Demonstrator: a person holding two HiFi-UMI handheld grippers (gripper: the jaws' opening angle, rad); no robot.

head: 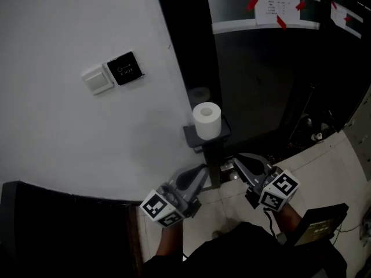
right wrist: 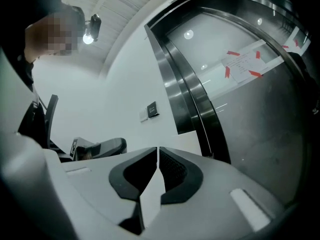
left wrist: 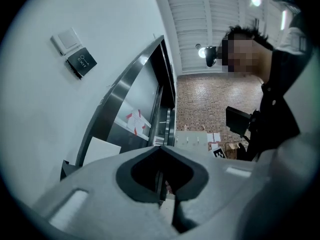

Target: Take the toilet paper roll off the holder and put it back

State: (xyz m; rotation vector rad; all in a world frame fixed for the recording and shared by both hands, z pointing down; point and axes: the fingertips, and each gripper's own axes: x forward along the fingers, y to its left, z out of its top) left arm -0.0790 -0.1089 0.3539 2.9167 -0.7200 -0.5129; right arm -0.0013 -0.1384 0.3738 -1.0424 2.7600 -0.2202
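- Toilet paper roll (head: 207,119) stands upright on its dark holder (head: 211,140), beside the white wall (head: 69,132).
- Left gripper (head: 201,171), just below the holder: jaws pressed together, empty.
- Right gripper (head: 237,161): jaws likewise closed, empty.

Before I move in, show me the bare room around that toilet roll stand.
Bare: the pale floor tiles right of the right gripper. Crowded: the toilet paper roll fills most of its dark holder, leaving only a thin rim, and the holder's post stands between the left gripper and the right one.
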